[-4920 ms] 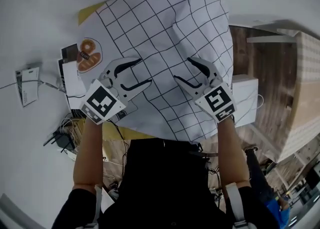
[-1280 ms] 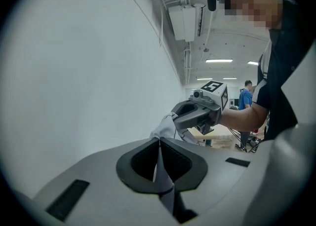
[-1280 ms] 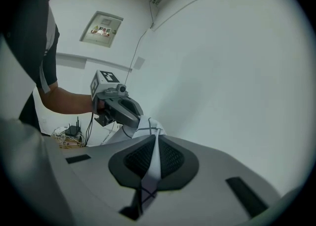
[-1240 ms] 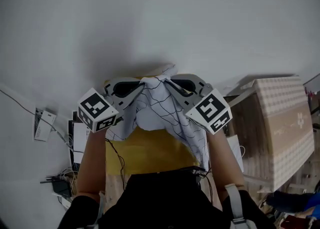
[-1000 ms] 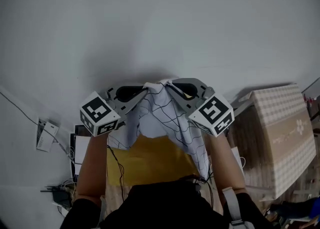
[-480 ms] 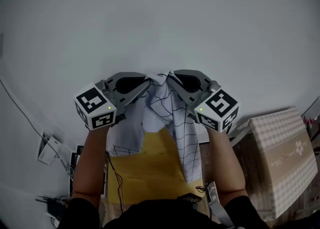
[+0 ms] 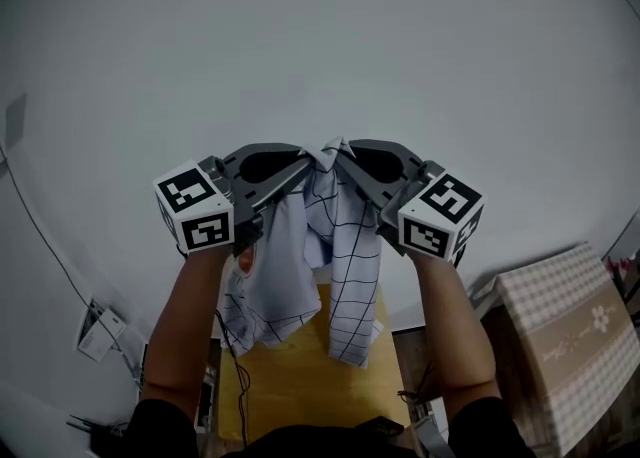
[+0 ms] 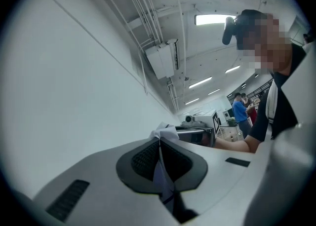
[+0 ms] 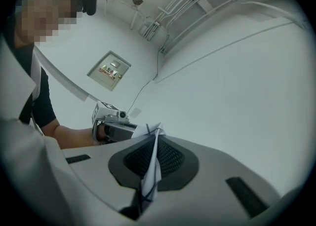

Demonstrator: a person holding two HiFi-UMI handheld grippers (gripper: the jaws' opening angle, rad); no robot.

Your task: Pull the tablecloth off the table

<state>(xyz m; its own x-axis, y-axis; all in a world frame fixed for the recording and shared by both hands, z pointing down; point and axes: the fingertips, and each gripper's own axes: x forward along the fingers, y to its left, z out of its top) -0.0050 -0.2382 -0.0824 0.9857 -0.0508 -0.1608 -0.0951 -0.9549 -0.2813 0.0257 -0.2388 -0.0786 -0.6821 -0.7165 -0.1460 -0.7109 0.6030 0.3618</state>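
The white tablecloth with thin black checks hangs bunched in the air in the head view. Both grippers pinch its top edge. My left gripper and right gripper are held high, tips nearly touching, in front of a white wall. In the left gripper view the left gripper has its jaws shut on a fold of cloth that sticks out past the tips. The right gripper likewise clamps a cloth fold. The cloth's lower end dangles above the yellow table top.
A box with a checked pattern stands at the lower right. A cable runs down the wall at the left to a socket. Other people stand far back in the room.
The cloth lay spread on the table with both grippers open over it. Over the last second both grippers rose with it, and its lower end lifted off the yellow top.
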